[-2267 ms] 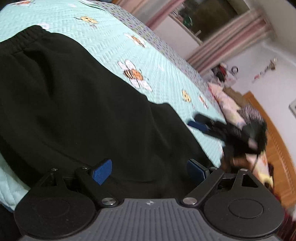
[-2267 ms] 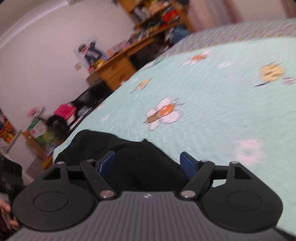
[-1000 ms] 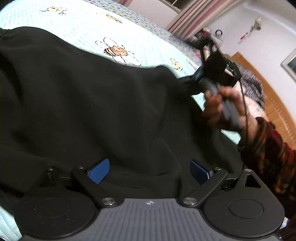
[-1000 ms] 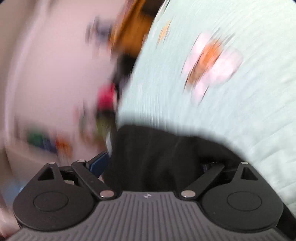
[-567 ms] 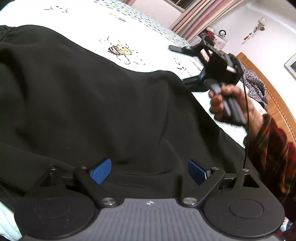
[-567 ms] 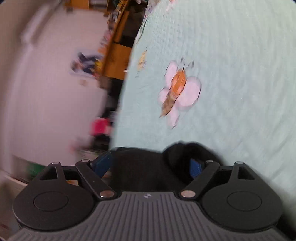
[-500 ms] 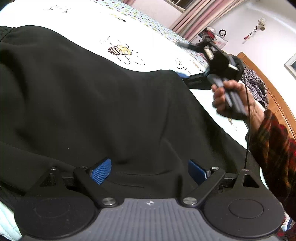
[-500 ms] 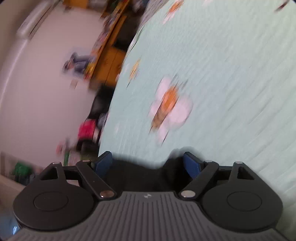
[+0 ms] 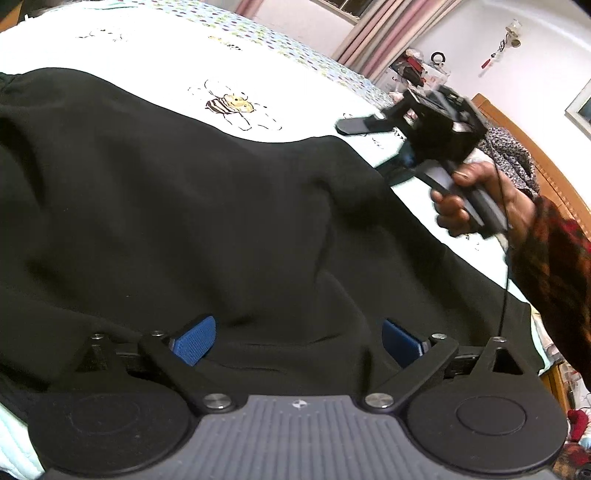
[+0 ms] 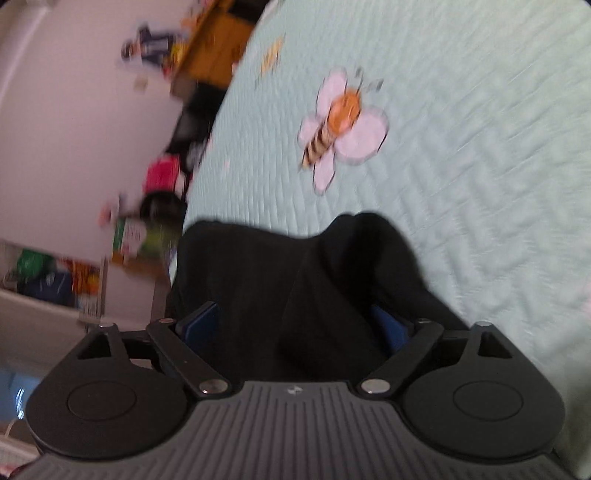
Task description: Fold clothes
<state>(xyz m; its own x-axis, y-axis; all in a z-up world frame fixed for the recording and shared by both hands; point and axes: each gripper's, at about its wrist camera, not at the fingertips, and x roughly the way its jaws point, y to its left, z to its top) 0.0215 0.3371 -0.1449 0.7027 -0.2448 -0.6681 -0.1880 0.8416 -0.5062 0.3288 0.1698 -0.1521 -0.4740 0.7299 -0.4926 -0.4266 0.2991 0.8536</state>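
Bedroom clutter rings the scene: striped curtains [image 9: 373,33] at the far window and a wooden desk [image 10: 218,44], blurred, on the other side. Between them lies the pale quilted bedspread printed with bees [image 10: 480,147], and across it the black heavy-knit garment with an elastic waistband [image 9: 166,206], which covers most of the left wrist view.

Over the last couple of seconds we have seen the right hand-held black gripper with blue pads [image 9: 369,147] swing from low beside the garment's far corner up to that corner. A second ago it looked pressed into the cloth; now it sits just above and beyond the edge. The cloth itself has shifted little, though a ridge has risen near the corner. We judge a fold is being set up or a hem adjusted; which, the pictures do not settle.

Our left gripper [image 9: 295,341] rests low over the near hem, jaws apart, with cloth bunched between the blue pads [image 9: 194,343] but not pinched. In the right wrist view the right gripper's jaws also stand apart, a hump of black cloth lying between them; no clamp is visible there.

The person's right hand [image 9: 476,199] wraps the handle, wrist cocked, with the red plaid sleeve [image 9: 554,266] reaching in from the side.
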